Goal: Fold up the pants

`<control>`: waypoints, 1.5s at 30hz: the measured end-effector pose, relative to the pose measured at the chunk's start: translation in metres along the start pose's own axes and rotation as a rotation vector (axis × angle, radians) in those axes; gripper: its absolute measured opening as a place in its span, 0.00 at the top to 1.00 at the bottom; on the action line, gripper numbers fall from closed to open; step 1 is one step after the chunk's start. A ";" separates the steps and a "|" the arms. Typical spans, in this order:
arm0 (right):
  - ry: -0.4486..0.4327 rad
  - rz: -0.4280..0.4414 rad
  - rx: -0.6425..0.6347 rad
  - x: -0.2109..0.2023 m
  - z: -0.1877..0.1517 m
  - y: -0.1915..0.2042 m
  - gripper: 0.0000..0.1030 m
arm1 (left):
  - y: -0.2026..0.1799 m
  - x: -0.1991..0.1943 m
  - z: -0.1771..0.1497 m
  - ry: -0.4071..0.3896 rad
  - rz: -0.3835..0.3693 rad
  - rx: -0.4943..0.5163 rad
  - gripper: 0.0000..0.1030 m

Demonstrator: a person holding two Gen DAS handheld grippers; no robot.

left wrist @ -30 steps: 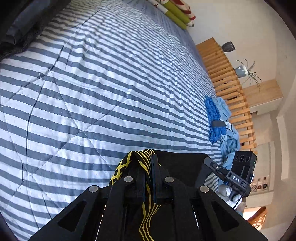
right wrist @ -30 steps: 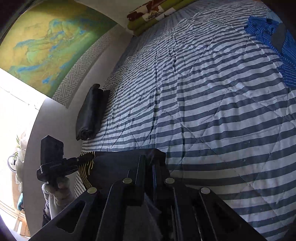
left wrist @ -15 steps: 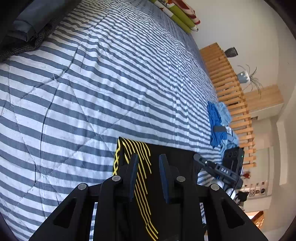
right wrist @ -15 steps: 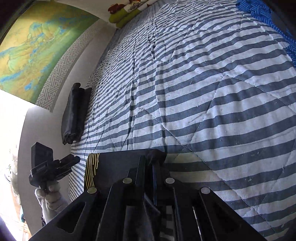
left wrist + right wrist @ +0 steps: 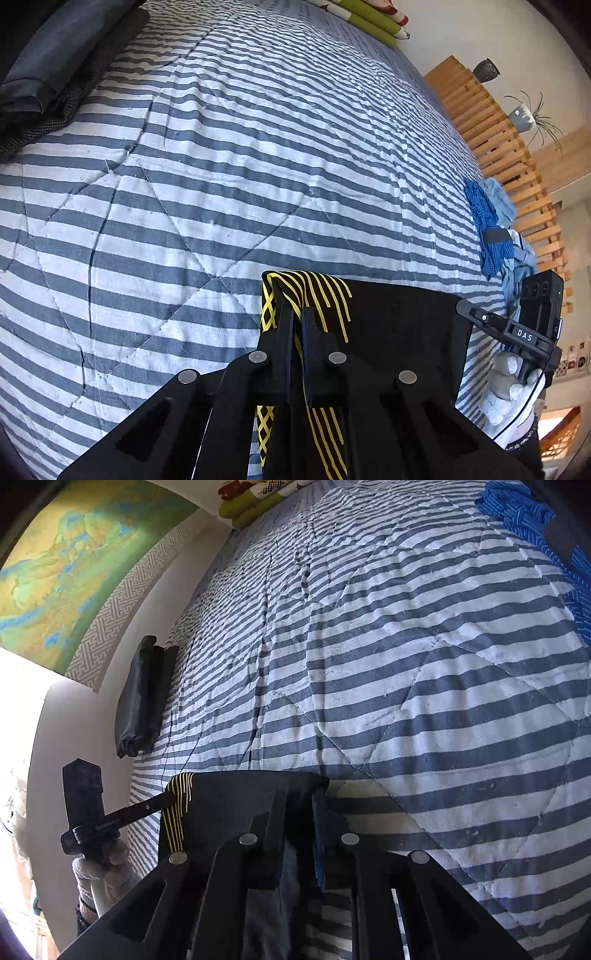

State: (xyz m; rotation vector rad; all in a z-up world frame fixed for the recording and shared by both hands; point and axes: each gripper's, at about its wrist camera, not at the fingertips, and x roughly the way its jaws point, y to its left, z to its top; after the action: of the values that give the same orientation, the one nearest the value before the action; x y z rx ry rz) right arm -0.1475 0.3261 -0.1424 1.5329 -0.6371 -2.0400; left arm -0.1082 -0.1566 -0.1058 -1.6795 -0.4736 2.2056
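Gripping the yellow-striped corner of the black pants (image 5: 388, 321) again, the left gripper (image 5: 295, 314) has its fingers pressed together on the cloth; half a second ago they stood spread over that same edge, the fabric lying loose between them. The right gripper (image 5: 299, 794) keeps its fingers pinched on the opposite, plain black corner, as in both earlier views. Between the two the top edge now runs taut and nearly level, raised above the near part of the striped quilt (image 5: 221, 184), the rest of the garment hanging down towards the cameras (how far it hangs is hidden by the gripper bodies). The regrasp probably means the left side was reset for a better hold, and with both corners held the pants look ready to be carried out over the quilt and laid down for a fold. No fold is visible yet, so the task seems at an early stage. The pile of blue clothes (image 5: 487, 221) lies well apart at the quilt's far right edge, the dark folded bundle (image 5: 144, 698) at its left edge.
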 end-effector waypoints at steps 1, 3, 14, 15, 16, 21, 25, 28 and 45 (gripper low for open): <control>0.005 -0.007 -0.008 0.003 0.002 0.001 0.88 | 0.001 0.002 0.001 0.004 0.011 -0.002 0.96; 0.016 -0.048 -0.019 0.011 0.005 0.001 0.88 | 0.005 0.007 0.003 0.008 0.011 -0.028 0.94; -0.056 -0.181 -0.104 -0.031 -0.011 0.003 0.76 | -0.019 -0.043 -0.027 -0.100 0.050 0.089 0.54; -0.065 -0.162 -0.130 -0.034 -0.016 0.008 0.76 | -0.024 -0.044 -0.031 -0.103 0.037 0.098 0.54; -0.075 -0.144 -0.160 -0.037 -0.023 0.016 0.76 | -0.030 -0.042 -0.038 -0.099 0.010 0.109 0.54; -0.033 -0.130 -0.372 -0.017 -0.057 0.062 0.76 | -0.056 -0.015 -0.068 -0.056 0.068 0.235 0.54; 0.081 -0.265 -0.506 0.015 -0.089 0.068 0.76 | -0.046 -0.006 -0.073 -0.047 0.104 0.224 0.54; 0.047 -0.207 -0.474 -0.004 -0.088 0.060 0.74 | -0.033 -0.025 -0.068 -0.101 0.043 0.177 0.52; -0.014 -0.016 -0.114 0.002 -0.021 -0.007 0.49 | 0.005 0.013 -0.021 -0.065 -0.118 0.006 0.42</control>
State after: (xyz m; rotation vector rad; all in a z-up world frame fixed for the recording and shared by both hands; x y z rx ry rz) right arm -0.1281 0.3287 -0.1530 1.4642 -0.5067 -2.0634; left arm -0.0914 -0.1542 -0.1241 -1.5402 -0.5668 2.1791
